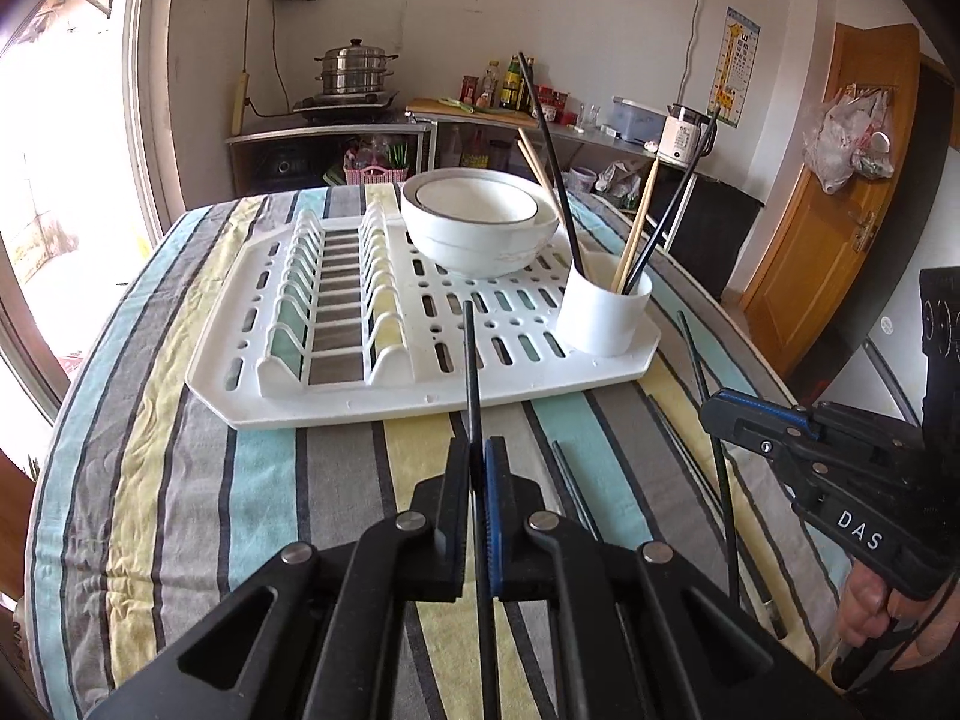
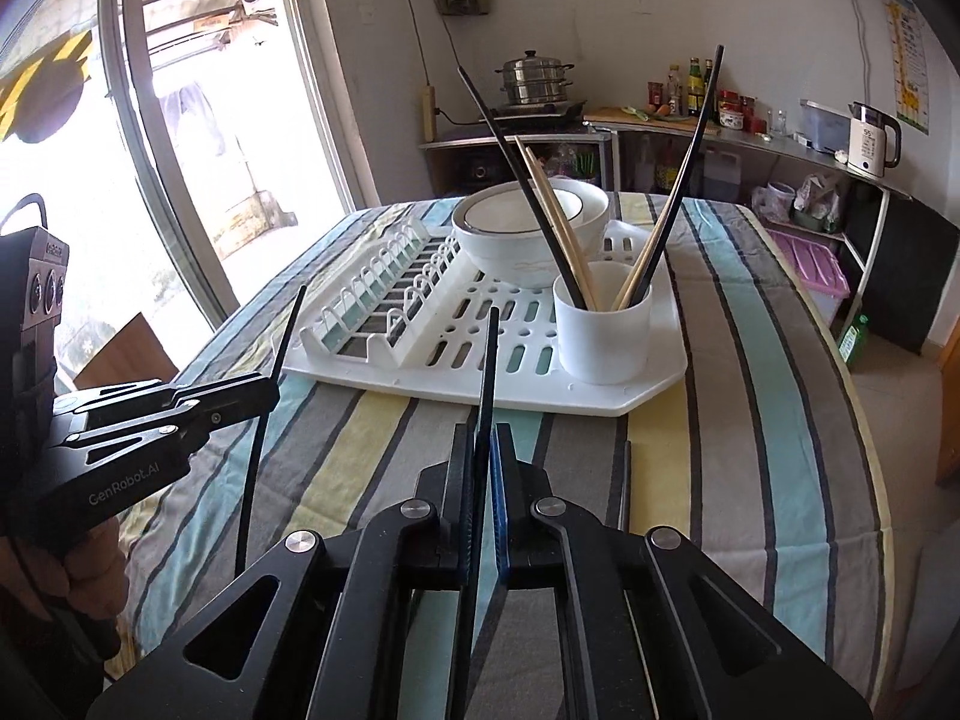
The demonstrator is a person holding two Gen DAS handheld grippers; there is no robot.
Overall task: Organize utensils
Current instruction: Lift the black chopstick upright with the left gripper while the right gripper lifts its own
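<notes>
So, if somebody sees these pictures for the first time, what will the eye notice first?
Probably the two black chopsticks held upright: the left gripper is shut on one chopstick, the right gripper on another chopstick. Behind them, a white drying rack lies on the striped tablecloth. It carries stacked white bowls and, at its right corner, a white cup with more chopsticks.
</notes>
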